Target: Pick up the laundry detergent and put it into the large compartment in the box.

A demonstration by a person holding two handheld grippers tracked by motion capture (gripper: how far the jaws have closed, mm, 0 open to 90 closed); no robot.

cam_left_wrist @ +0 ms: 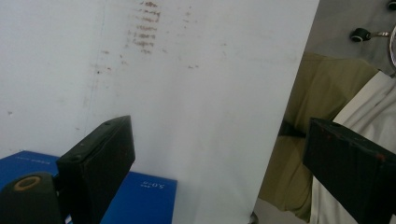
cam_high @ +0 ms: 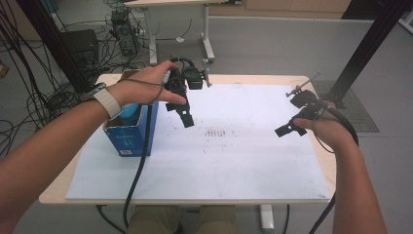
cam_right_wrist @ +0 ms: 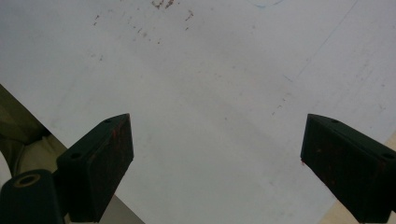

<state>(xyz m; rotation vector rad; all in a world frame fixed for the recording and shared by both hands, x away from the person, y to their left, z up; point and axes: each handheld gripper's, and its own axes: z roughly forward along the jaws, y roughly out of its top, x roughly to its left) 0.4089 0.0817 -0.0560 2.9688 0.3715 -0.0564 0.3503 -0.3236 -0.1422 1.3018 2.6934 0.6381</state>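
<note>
A: Blue box (cam_high: 130, 139) where?
B: Left edge of white sheet (cam_high: 234, 161), just below-left of left claw (cam_high: 184, 113).
A: Claws?
B: Both spread wide, empty; right claw (cam_high: 287, 129) well apart from box.

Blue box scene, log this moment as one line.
left gripper: open, above white sheet | right gripper: open, empty | blue box: table's left, untouched

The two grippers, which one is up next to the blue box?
The left gripper, held above the white sheet beside the blue box at the table's left edge. The right gripper hovers across the table, far from it.
</note>
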